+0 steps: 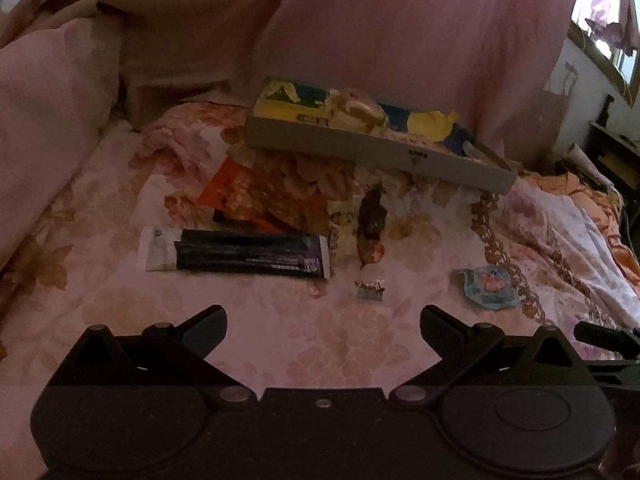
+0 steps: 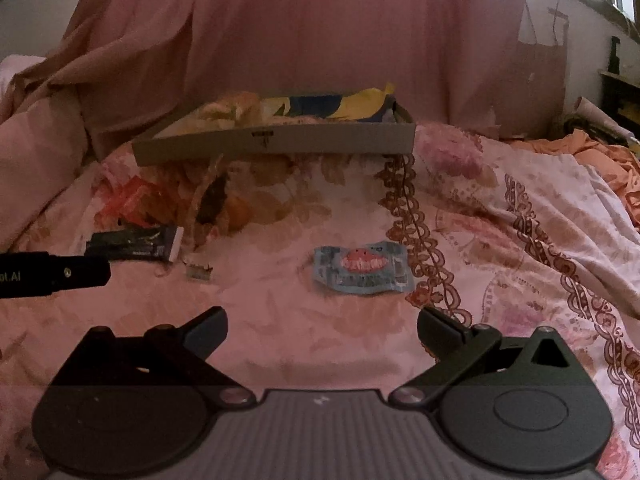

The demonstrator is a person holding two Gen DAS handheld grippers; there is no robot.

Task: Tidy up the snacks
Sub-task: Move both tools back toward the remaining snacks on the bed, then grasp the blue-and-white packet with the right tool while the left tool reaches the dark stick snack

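A floral bed (image 1: 280, 344) lies under both tongs. Well ahead sits a grey box (image 1: 372, 152) already holding yellow-and-blue snack packets. The left tongs (image 1: 323, 320) are spread and empty, a long black packet (image 1: 240, 254) ahead to their left. The right tongs (image 2: 322, 322) are spread too, a small blue packet (image 2: 362, 270) just ahead.

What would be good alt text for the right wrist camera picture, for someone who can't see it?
The open right gripper hovers empty over a floral bedspread, facing a small light-blue snack packet. Behind lies a shallow grey box already holding snacks; at left lie a long black packet, an orange packet and the left gripper's tip.
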